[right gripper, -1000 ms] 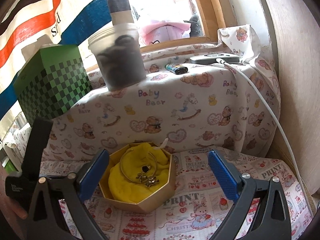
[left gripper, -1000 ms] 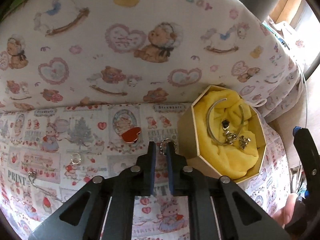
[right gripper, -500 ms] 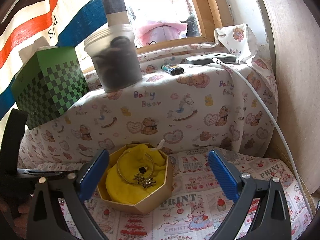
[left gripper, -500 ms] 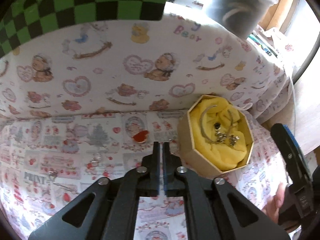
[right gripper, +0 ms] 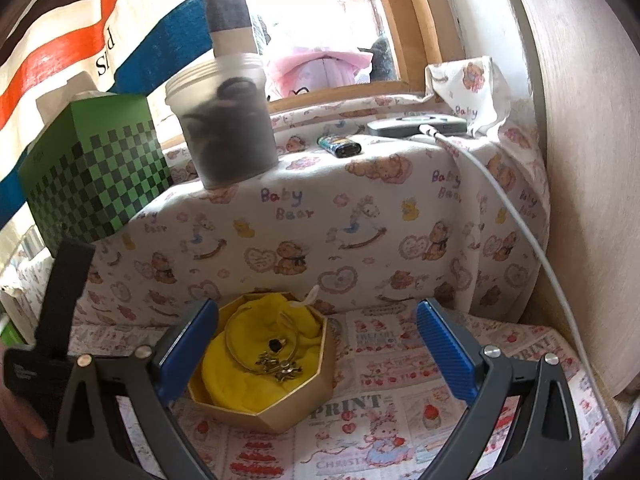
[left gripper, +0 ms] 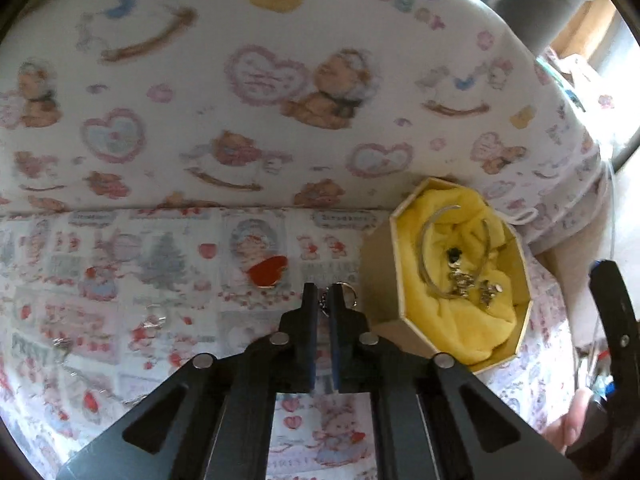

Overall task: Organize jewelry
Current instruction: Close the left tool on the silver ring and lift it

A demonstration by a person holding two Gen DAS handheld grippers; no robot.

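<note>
Item: small chain piece, clamped between the nearly closed left gripper. Location: just left of the jewelry box. Right gripper: spread wide, empty, straddling the box.

On my right-hand camera I see a green checkered box on the raised ledge, with a frosted plastic tub of dark contents just beside it. Further along the ledge lies a small lighter, then a flat grey device with a white cable running down toward the wall. A teddy-bear print cloth drapes the ledge. Behind hangs a striped banner, next to a wooden window frame.
</note>
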